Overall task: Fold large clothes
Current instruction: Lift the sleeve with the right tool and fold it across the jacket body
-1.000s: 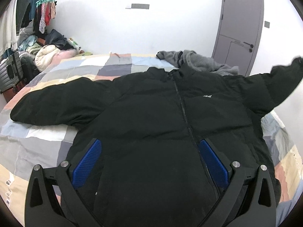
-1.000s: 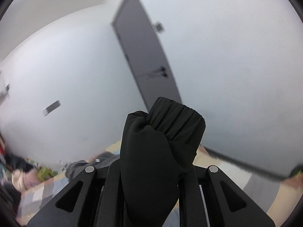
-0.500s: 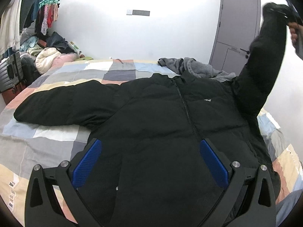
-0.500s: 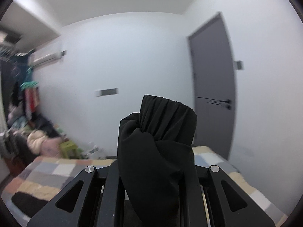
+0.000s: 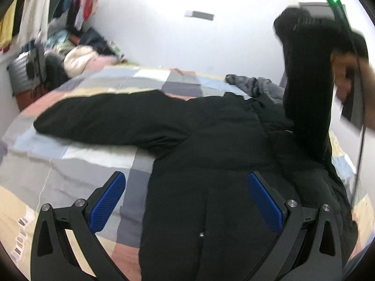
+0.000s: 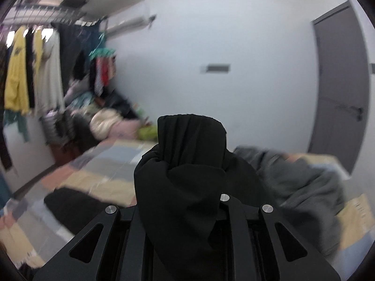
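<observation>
A large black puffer jacket [image 5: 211,164] lies front-up on a patchwork bedspread [image 5: 82,159]. Its left sleeve [image 5: 105,119] stretches flat to the left. My right gripper [image 5: 311,21] is shut on the cuff of the right sleeve [image 6: 189,164] and holds that sleeve [image 5: 307,93] raised upright over the jacket's right shoulder. My left gripper [image 5: 186,203] is open, with blue pads [image 5: 107,201], and hovers above the jacket's lower hem, holding nothing.
A grey garment [image 5: 255,86] lies crumpled behind the jacket's collar; it also shows in the right wrist view [image 6: 304,182]. Piled clothes [image 5: 77,56] and a hanging rack [image 6: 35,70] fill the far left. A grey door [image 6: 339,93] stands at the right.
My right gripper has swung the right sleeve from out at the side up and inward over the jacket. My left gripper has shifted a little to the left.
</observation>
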Tool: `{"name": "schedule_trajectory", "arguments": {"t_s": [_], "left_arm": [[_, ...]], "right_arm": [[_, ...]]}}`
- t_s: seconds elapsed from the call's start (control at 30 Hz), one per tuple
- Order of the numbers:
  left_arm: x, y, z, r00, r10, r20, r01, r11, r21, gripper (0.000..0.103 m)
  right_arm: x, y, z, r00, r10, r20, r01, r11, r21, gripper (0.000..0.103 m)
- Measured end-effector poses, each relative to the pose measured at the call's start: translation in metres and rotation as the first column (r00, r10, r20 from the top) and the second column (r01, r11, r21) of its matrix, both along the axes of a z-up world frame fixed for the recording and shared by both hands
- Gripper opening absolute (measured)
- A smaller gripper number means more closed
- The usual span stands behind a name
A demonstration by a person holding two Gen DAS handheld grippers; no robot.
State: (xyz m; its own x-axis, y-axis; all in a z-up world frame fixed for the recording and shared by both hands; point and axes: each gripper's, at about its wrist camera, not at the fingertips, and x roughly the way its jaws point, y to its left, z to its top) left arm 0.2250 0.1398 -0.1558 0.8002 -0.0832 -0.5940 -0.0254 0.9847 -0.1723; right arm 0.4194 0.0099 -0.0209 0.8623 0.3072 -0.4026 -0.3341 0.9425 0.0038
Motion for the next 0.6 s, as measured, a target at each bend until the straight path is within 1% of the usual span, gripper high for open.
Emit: {"name": "schedule_trajectory", "arguments": {"t_s": [0.07,0.1,0.13,0.27,0.43,0.53,0.6], "left_arm": [[0.002,0.006,-0.001,1.0,0.018,0.004,-0.018,1.0,-0.01,0.103],[0.003,0.008,-0.002,1.0,0.02,0.004,-0.02,1.0,-0.018,0.103],[0.003,0.009,-0.003,1.0,0.021,0.003,-0.021,1.0,-0.023,0.103],[0.01,0.012,-0.01,1.0,0.028,-0.013,-0.028,0.999,-0.043,0.103],[0.017,0.017,-0.019,0.999,0.032,-0.033,-0.035,0.996,-0.08,0.103],[0.022,0.018,-0.025,0.998,0.033,-0.048,-0.038,0.994,-0.101,0.103],[0.026,0.017,-0.029,0.998,0.03,-0.058,-0.037,0.992,-0.118,0.103]], "right_arm": [[0.009,0.023,-0.03,0.998,0.034,-0.044,-0.035,0.999,-0.008,0.014],[0.006,0.024,-0.037,0.997,0.045,-0.056,-0.045,0.999,-0.008,0.014],[0.011,0.036,-0.056,0.995,0.063,-0.082,-0.065,0.998,-0.014,0.015],[0.004,0.042,-0.113,0.983,0.091,-0.157,-0.098,0.994,-0.039,0.015],[0.017,0.053,-0.168,0.961,0.104,-0.255,-0.125,0.99,-0.066,0.015],[0.022,0.051,-0.182,0.948,0.117,-0.297,-0.138,0.989,-0.05,0.015],[0.021,0.048,-0.177,0.943,0.138,-0.304,-0.153,0.988,-0.026,0.016]]}}
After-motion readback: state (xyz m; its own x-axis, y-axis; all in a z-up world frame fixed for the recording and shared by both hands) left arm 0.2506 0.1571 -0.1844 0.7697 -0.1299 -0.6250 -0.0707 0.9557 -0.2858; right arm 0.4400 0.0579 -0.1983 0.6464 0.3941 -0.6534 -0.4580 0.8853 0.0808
